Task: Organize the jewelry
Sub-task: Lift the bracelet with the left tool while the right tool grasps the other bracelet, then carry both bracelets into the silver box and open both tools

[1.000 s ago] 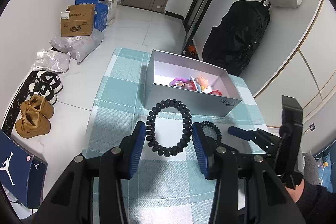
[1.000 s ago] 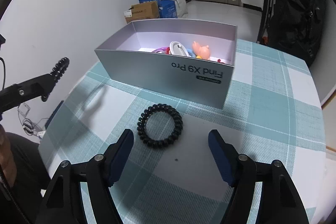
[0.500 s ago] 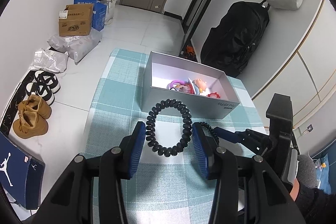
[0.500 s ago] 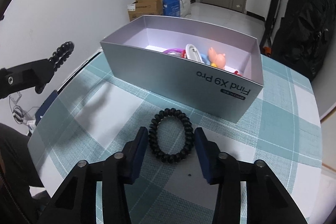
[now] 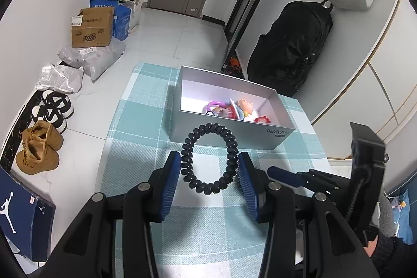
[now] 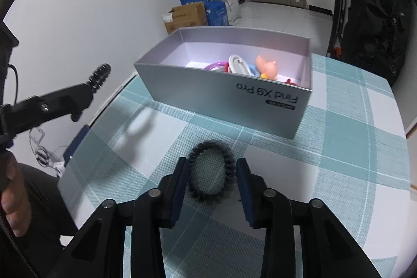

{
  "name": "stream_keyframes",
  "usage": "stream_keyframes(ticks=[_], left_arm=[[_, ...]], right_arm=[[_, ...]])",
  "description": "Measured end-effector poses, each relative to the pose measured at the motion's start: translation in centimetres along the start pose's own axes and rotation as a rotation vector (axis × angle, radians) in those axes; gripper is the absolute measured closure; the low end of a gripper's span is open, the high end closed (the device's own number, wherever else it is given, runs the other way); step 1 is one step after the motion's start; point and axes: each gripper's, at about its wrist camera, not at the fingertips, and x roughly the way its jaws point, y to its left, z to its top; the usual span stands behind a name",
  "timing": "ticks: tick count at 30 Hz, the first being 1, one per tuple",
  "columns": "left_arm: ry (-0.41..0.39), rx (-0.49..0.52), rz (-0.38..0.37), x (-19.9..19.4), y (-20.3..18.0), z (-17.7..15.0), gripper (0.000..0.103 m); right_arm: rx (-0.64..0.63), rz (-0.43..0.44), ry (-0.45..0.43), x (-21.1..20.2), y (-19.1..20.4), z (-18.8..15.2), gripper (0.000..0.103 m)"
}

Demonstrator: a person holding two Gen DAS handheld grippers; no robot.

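Note:
My left gripper (image 5: 209, 163) is shut on a black spiral hair tie (image 5: 210, 158) and holds it above the checked tablecloth, short of the grey box (image 5: 229, 132). The same tie shows edge-on in the right wrist view (image 6: 100, 74). My right gripper (image 6: 211, 173) is shut on a second black spiral hair tie (image 6: 211, 171), which is blurred just above the cloth. The open grey "Find X9 Pro" box (image 6: 224, 98) holds several colourful trinkets (image 6: 263, 65). The right gripper also shows in the left wrist view (image 5: 284, 171).
The small table has a teal checked cloth (image 6: 338, 147). On the floor left of it are shoes (image 5: 39, 147), plastic bags and cardboard boxes (image 5: 91, 28). A black backpack (image 5: 292, 48) leans on the wall behind the box.
My right gripper moved onto the second hair tie, closed on it, and the tie now looks blurred. My left gripper, holding its tie, rose and drew nearer the box.

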Motion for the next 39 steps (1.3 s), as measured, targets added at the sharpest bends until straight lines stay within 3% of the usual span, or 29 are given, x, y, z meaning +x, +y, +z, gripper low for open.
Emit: stream_keyframes(ticks=[9,14,17,19,22,27,39], left_arm=[[0.005,0.023,0.005,0.5,-0.8,0.2,0.064],[0.017,0.019,0.012,0.9,-0.9,0.1,0.064],[0.018,0.025,0.020,0.9,-1.1,0.2,0.064],[0.019,0.024,0.023,1.0,-1.1,0.2,0.064],[0.019,0.021,0.029,1.2,-1.1,0.4,0.064],[0.010,0.025,0.028,1.4,-1.4,0.7,0.064],[-0.042,0.058,0.028,2.2,-2.5,3.1,0.064]], right_arm=[[-0.001,0.010,-0.002,-0.8,-0.4,0.1,0.075],[-0.061,-0.028,0.066,1.0,0.7,0.1,0.075],[-0.161,-0.093,0.071,1.6,2.1,0.1,0.079],[-0.210,-0.117,0.075,1.8,2.9,0.0,0.094],[-0.254,-0.133,0.091,1.9,3.7,-0.1,0.095],[-0.187,-0.089,0.094,1.3,2.6,0.3,0.095],[0.004,0.056,-0.080,-3.9,-1.1,4.0,0.095]])
